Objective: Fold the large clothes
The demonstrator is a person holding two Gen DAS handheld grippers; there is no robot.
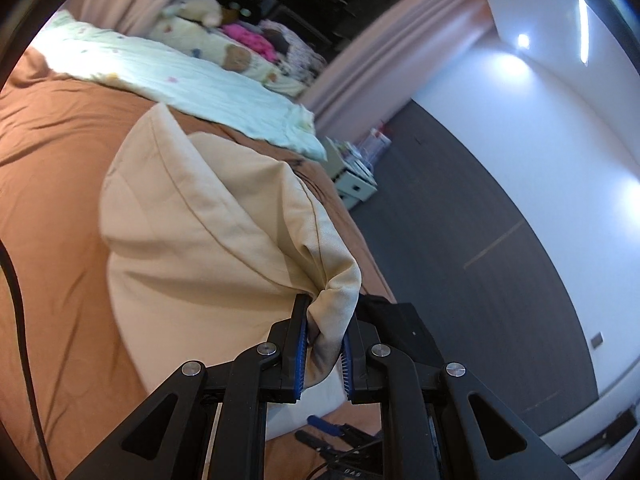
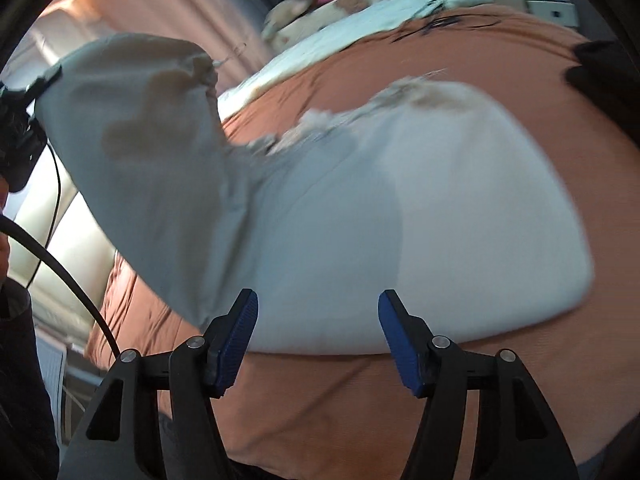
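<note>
A large cream garment (image 1: 192, 232) lies on the brown bed sheet (image 1: 52, 160). My left gripper (image 1: 326, 312) is shut on a bunched edge of the garment and lifts that part above the bed. In the right wrist view the same garment (image 2: 420, 220) looks pale grey-white, one part raised at the left toward the other gripper (image 2: 20, 128), the rest flat on the sheet (image 2: 360, 400). My right gripper (image 2: 318, 304) is open and empty, just above the near edge of the garment.
A pale green blanket (image 1: 180, 80) and a heap of soft toys and clothes (image 1: 224, 36) lie at the bed's far side. A small white cabinet (image 1: 356, 184) stands beside the bed. A black cable (image 2: 60, 264) hangs at the left.
</note>
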